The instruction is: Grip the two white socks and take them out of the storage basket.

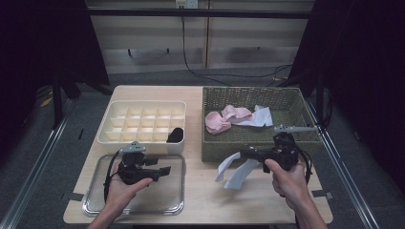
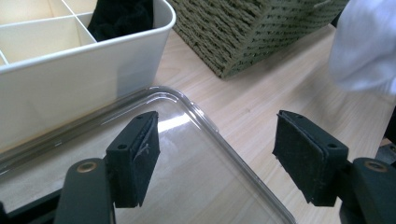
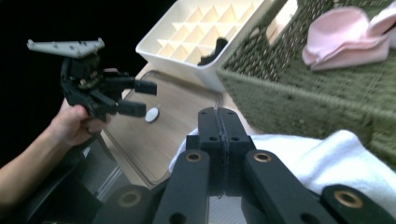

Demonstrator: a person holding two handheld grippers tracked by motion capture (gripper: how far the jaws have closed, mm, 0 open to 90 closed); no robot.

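White cloth (image 1: 236, 171): pale, limp piece pinched at its upper edge between the closed jaws of the right hand-held gripper (image 1: 242, 154), hanging below the tips in two drooping tails, long axis running downward and slightly toward the person, clear of or just brushing the worktop (image 1: 205, 191) — cannot tell which. Right hand-held gripper: held level in the right hand (image 1: 285, 179), forearm entering from the near edge, jaws pointing toward the left hand-held gripper, pads pressed flat together on the cloth. Just beyond it, a woven green basket (image 1: 215, 145) holding a pink cloth (image 1: 222, 119) and another white cloth (image 1: 258, 117). Left hand-held gripper (image 1: 165, 170): gripped in the left hand (image 1: 125, 186), held level, jaws wide apart and empty, pointing toward the right hand-held gripper, hovering over a clear tray (image 1: 95, 202). Beyond it, a cream divided organiser box (image 1: 107, 131) with a black item (image 1: 175, 135) in its near corner compartment.
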